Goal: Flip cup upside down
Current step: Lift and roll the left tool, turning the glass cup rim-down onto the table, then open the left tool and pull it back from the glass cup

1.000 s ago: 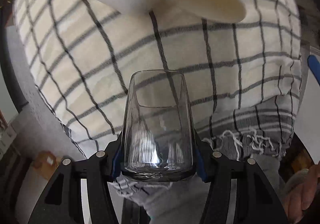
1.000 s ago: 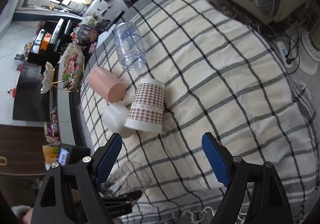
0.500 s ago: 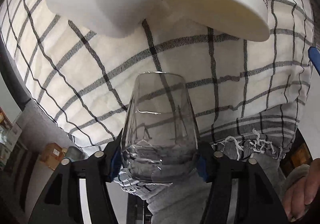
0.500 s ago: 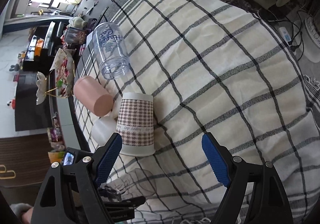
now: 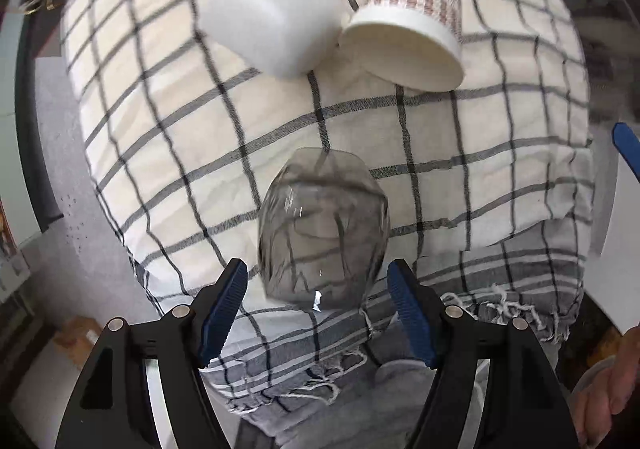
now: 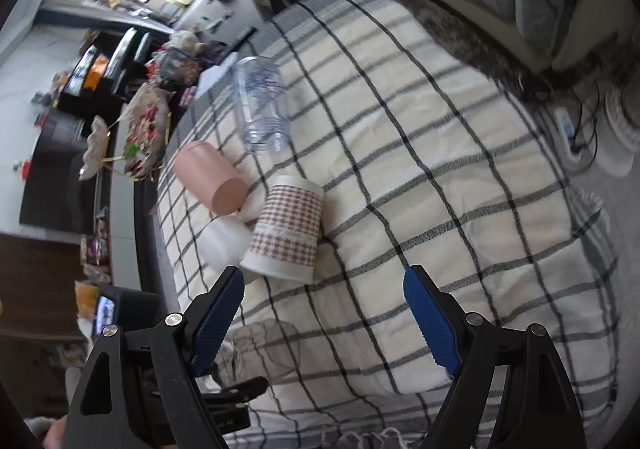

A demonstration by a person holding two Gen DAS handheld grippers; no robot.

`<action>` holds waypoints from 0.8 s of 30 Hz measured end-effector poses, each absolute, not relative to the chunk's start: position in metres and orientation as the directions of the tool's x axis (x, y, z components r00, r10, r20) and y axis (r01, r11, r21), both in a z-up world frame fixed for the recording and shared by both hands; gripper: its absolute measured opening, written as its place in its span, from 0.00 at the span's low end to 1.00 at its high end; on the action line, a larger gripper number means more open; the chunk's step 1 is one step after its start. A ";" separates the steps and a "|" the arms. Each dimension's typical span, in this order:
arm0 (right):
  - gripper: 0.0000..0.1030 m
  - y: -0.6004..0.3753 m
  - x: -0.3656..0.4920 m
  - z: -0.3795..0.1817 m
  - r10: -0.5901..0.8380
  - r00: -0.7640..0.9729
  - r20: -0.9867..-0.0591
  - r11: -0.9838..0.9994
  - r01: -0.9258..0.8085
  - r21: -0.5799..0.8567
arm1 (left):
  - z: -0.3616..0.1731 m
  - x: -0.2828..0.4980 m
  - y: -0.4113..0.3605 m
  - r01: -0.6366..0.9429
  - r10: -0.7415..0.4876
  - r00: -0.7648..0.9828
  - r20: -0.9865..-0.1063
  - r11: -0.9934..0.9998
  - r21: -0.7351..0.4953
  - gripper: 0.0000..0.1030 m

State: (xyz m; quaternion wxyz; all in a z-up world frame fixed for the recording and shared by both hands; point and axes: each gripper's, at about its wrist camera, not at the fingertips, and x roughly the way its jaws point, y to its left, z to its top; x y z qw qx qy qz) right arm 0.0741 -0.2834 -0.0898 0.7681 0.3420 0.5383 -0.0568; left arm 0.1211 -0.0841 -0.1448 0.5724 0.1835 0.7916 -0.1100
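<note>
Both tongs are standing spread, the left tongs [image 5: 316, 289] flanking the clear glass tumbler [image 5: 324, 229] lying low-centre on the checked cloth [image 5: 500, 177], presumably released.

My left wrist camera is looking steeply down, close over the checked cloth [image 5: 280, 121] edge; my right one is looking across it from farther back. Both are sharing the houndstooth paper cup [image 5: 416, 21] [image 6: 286, 229], upper right and centre left respectively.
</note>
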 end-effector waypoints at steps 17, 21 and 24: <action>0.80 -0.215 0.014 -0.021 0.062 0.632 -0.773 0.936 0.232 0.265 | -0.069 0.059 -0.020 0.200 0.007 0.338 -0.941 0.977 0.079 0.71; 0.80 -0.203 -0.001 -0.013 0.021 0.694 -0.720 0.954 0.201 0.221 | -0.051 0.043 -0.006 0.154 -0.009 0.489 -0.872 0.985 0.076 0.72; 0.80 -0.194 -0.013 -0.008 -0.011 0.725 -0.689 0.966 0.186 0.180 | -0.046 0.032 -0.003 0.135 -0.027 0.549 -0.836 0.989 0.057 0.75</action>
